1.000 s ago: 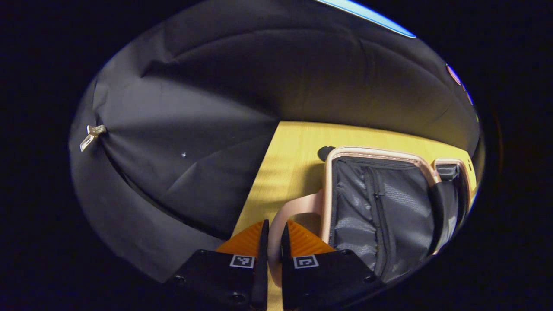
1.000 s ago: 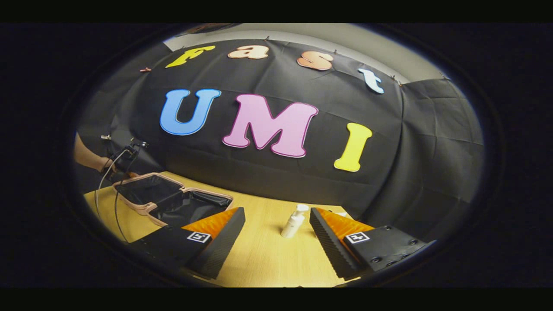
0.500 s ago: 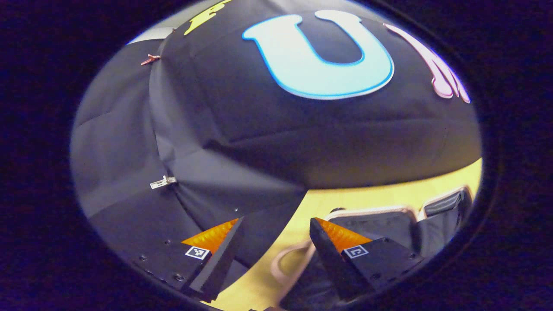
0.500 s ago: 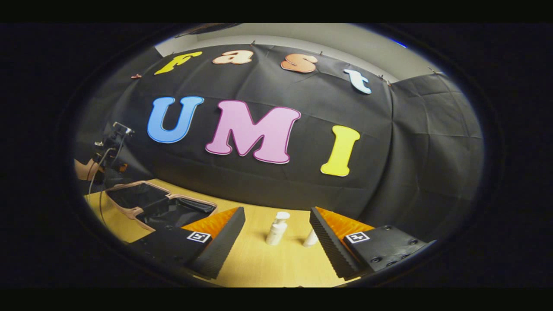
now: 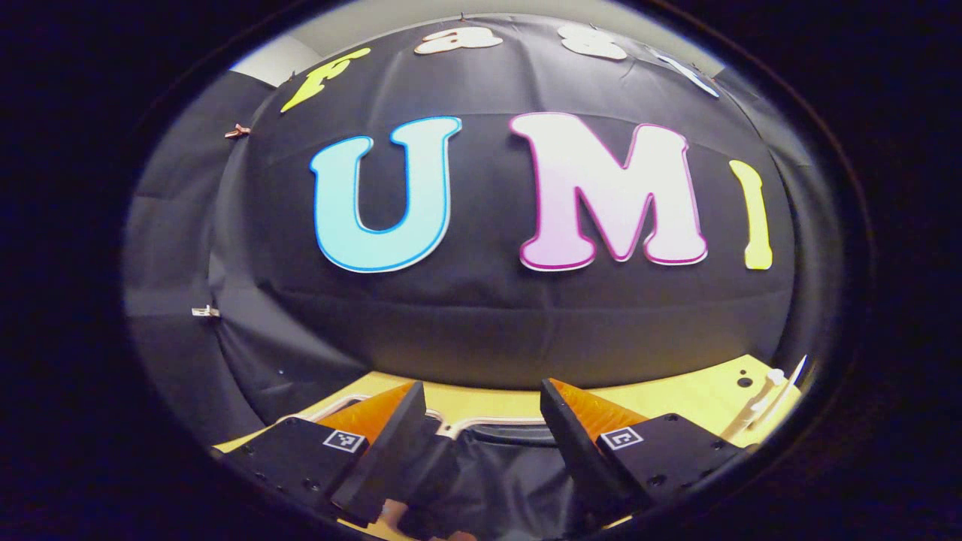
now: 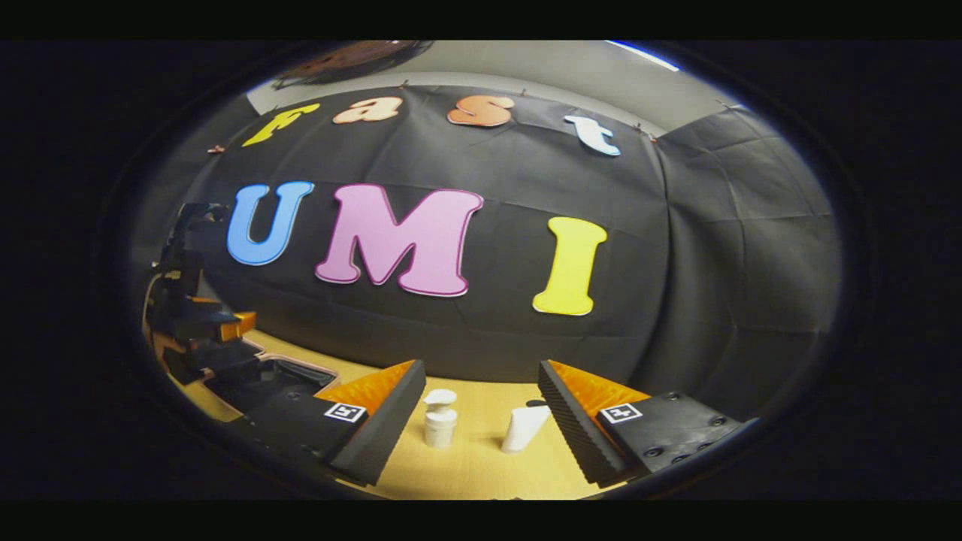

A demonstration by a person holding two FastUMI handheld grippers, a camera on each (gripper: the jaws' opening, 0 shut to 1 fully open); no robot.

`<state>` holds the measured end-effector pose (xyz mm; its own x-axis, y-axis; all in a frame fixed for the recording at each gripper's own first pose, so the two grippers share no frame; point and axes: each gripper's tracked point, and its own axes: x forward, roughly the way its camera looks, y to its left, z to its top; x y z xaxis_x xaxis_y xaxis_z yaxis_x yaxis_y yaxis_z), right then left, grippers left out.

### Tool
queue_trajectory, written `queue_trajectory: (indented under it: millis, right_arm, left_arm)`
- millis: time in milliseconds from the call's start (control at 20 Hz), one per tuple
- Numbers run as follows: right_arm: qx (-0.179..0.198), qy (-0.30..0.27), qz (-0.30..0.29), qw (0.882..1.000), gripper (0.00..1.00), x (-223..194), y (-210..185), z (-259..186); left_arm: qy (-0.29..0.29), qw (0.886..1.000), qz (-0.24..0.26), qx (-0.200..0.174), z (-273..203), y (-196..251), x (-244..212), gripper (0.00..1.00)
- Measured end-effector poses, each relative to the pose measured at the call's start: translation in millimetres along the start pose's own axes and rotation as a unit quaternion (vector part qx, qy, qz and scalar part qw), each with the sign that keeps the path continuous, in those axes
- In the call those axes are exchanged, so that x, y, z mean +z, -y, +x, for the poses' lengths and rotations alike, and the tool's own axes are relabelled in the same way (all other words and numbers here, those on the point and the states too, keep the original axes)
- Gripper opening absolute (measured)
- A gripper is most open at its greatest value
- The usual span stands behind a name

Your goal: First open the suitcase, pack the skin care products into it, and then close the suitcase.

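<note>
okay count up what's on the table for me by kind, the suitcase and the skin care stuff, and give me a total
Open suitcase: 1
White pump bottle: 1
White tube: 1
Total: 3

left claw [image 5: 477, 421] agape, right claw [image 6: 481, 402] agape

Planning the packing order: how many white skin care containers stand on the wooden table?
2: a white pump bottle ahead between the right gripper's open jaws, and a white tube just right of it. More may be hidden.
</note>
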<state>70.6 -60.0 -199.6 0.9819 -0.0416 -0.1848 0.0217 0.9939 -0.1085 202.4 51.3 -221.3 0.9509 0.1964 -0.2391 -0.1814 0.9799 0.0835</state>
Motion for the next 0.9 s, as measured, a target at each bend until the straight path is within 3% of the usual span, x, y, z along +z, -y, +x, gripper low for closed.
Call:
queue_trajectory:
  millis: [300, 550, 700, 900]
  right_arm:
    - [-0.009, -0.010, -0.023, 1.000, 0.96, -46, 51, 4]
    - [-0.003, -0.062, -0.025, 0.998, 0.97, -106, 77, 4]
    - [-0.001, -0.068, -0.023, 0.997, 0.96, -120, 90, 8]
    - [0.001, -0.100, -0.006, 0.995, 0.96, -151, 97, 15]
  left_arm:
    - [0.002, 0.985, -0.066, -0.156, -38, 183, -44, 0.98]
    - [-0.056, 0.979, -0.005, -0.197, -48, 256, -124, 0.98]
    - [-0.094, 0.972, 0.030, -0.213, -38, 285, -167, 0.98]
    - [-0.103, 0.968, 0.040, -0.224, -11, 323, -183, 0.98]
